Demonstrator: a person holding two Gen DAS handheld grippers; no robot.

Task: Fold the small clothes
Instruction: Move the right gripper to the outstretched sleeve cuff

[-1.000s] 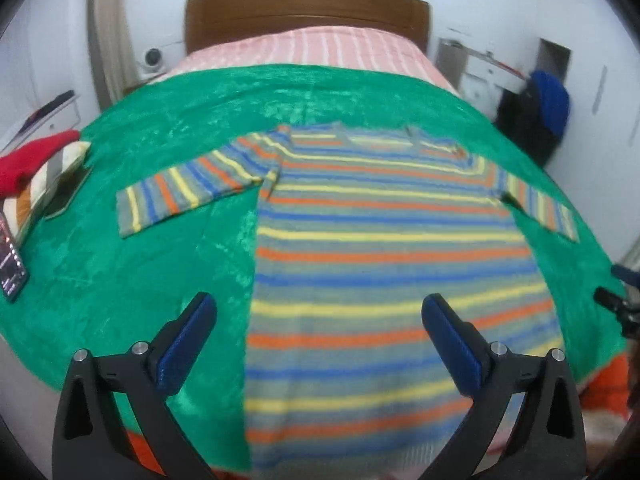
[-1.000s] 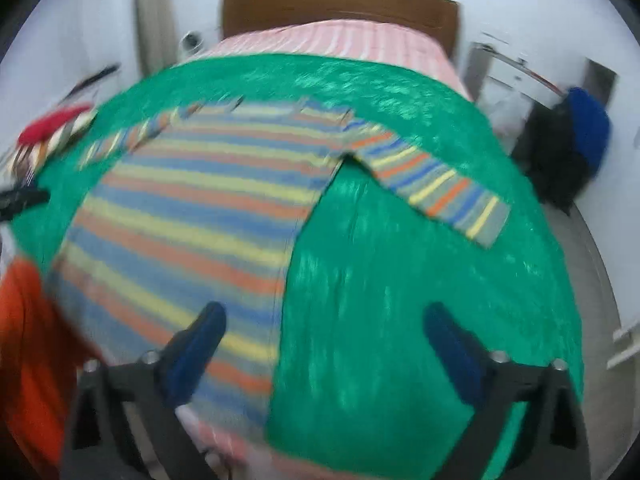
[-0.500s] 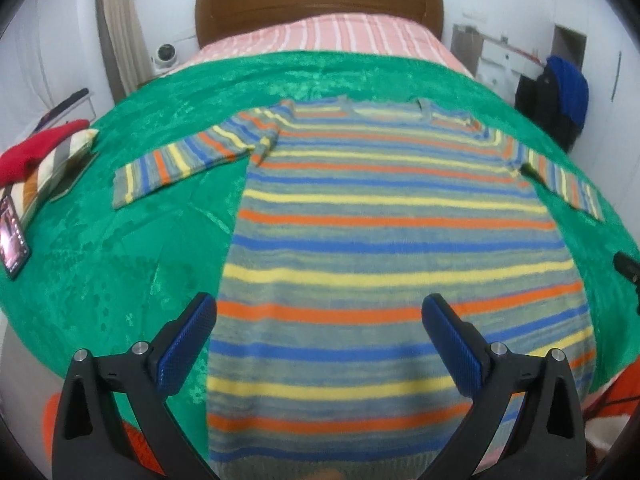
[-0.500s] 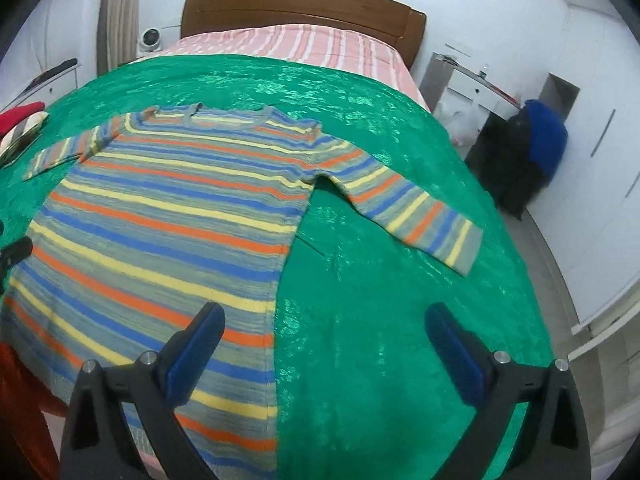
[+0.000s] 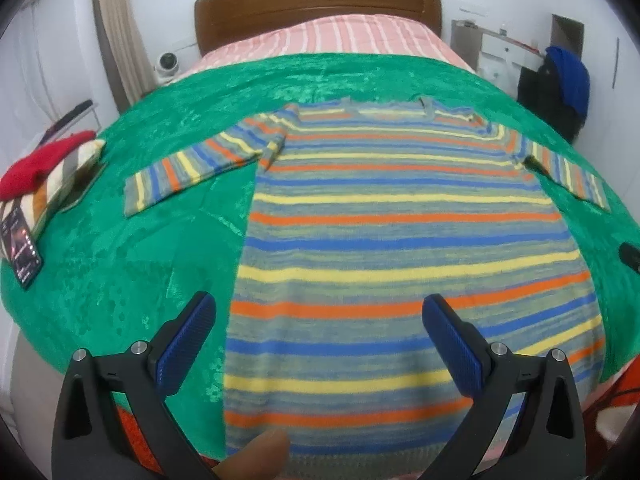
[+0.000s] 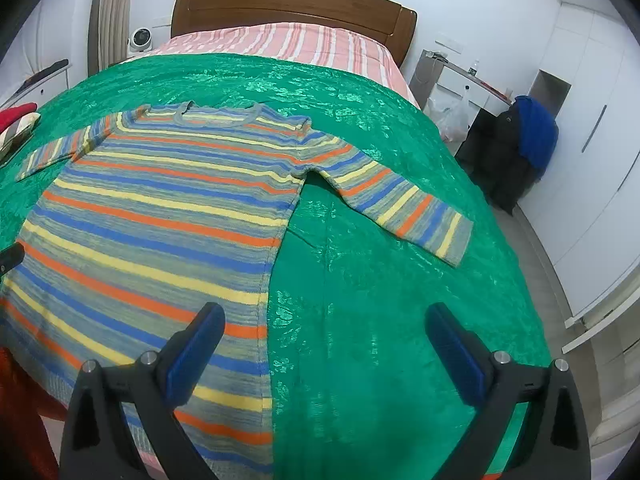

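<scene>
The striped knitted sweater is lying flat on the green bedspread, and the left gripper and right gripper are hanging wide open over its near hem, so I think folding is just starting and the next move is grabbing 1 sleeve.

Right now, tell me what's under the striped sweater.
The sweater lies flat on the green cover, which shows all round it. Anything between the two is hidden. Its hem hangs past the bed's near edge.

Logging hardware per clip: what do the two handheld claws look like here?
Both look alike: the left claw and right claw each have two black angular plastic arms with triangular cut-outs, silver round pin heads at the joints, and blue ribbed pads lining the fingers. No cables, markings or sleeves show.
</scene>
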